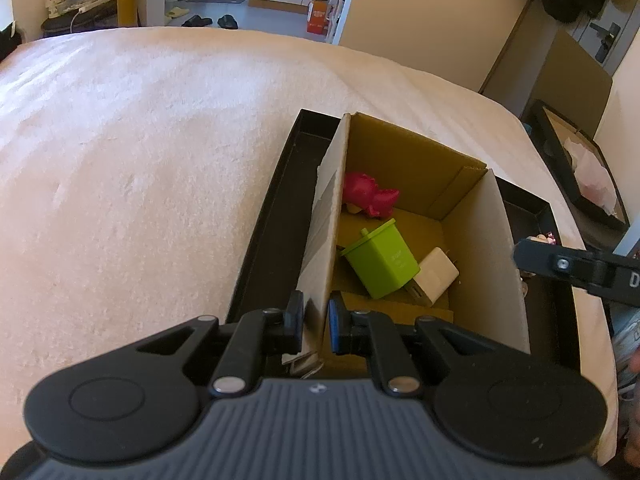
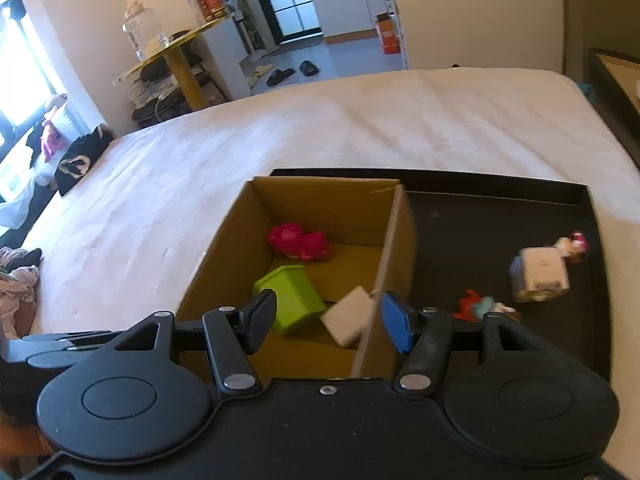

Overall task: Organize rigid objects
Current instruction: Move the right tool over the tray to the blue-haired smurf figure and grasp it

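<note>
Sorting step under way: left gripper pinching cardboard box wall at black tray's left end, right gripper spread and empty above box; next, likely white cube near tray's right edge.

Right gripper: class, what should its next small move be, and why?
Probably swing toward the white cube on the black tray and pick it up. The right gripper is open and empty, while the left gripper steadies the cardboard box wall.
</note>
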Tool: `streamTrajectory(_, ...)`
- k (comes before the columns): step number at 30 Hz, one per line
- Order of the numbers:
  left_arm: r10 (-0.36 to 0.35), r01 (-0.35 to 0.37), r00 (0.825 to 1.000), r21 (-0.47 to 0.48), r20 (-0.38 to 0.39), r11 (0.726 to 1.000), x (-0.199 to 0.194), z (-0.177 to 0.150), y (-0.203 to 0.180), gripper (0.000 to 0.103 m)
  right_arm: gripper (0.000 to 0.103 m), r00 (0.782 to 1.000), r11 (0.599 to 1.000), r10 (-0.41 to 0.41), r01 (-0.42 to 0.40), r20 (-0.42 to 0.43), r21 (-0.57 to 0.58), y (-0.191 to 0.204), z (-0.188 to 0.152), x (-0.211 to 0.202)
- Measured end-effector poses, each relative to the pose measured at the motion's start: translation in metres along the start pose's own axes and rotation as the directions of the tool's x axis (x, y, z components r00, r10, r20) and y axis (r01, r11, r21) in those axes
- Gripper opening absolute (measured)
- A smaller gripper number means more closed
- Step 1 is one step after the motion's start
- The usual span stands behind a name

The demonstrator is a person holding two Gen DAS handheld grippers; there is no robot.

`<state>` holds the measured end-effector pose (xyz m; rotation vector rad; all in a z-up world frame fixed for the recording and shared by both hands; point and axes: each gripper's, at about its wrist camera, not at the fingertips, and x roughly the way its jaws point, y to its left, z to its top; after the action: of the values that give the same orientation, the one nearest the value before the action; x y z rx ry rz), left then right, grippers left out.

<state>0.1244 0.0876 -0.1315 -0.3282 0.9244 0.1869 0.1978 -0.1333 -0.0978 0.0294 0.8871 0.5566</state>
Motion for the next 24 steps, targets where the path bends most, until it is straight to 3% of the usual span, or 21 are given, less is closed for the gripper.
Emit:
streamTrajectory(16, 0.087, -0.086, 0.996, 0.051, -0.010, 0.995, 0.000, -0.001, -0.012, 0.016, 0.058, 0.997, 0.980, -0.070, 0.064, 0.029, 0.187, -0.063, -0.016, -0.005)
streamTrajectory(18, 0.103, -0.102, 0.994, 0.056, -0.020, 0.993, 0.002, -0.002, -0.013, 0.021, 0.059, 0.996, 0.977, -0.079, 0.072, 0.031, 0.203, -0.068, -0.018, -0.005)
streamTrajectory(20, 0.116, -0.114, 0.993, 0.064, -0.021, 0.991, 0.002, -0.002, -0.015, 0.038, 0.060, 0.995, 0.972, -0.092, 0.082, 0.033, 0.221, -0.072, -0.020, -0.004)
streamTrajectory(22, 0.130, -0.129, 0.991, 0.070, -0.004, 0.989, -0.001, -0.002, -0.017, 0.048, 0.063, 0.994, 0.965, -0.102, 0.091, 0.032, 0.246, -0.076, -0.024, 0.000)
streamTrajectory(24, 0.145, -0.145, 0.989, 0.070, 0.002, 0.987, -0.001, -0.003, -0.018, 0.050, 0.064, 0.992, 0.956, -0.118, 0.105, 0.033, 0.273, -0.082, -0.027, 0.003)
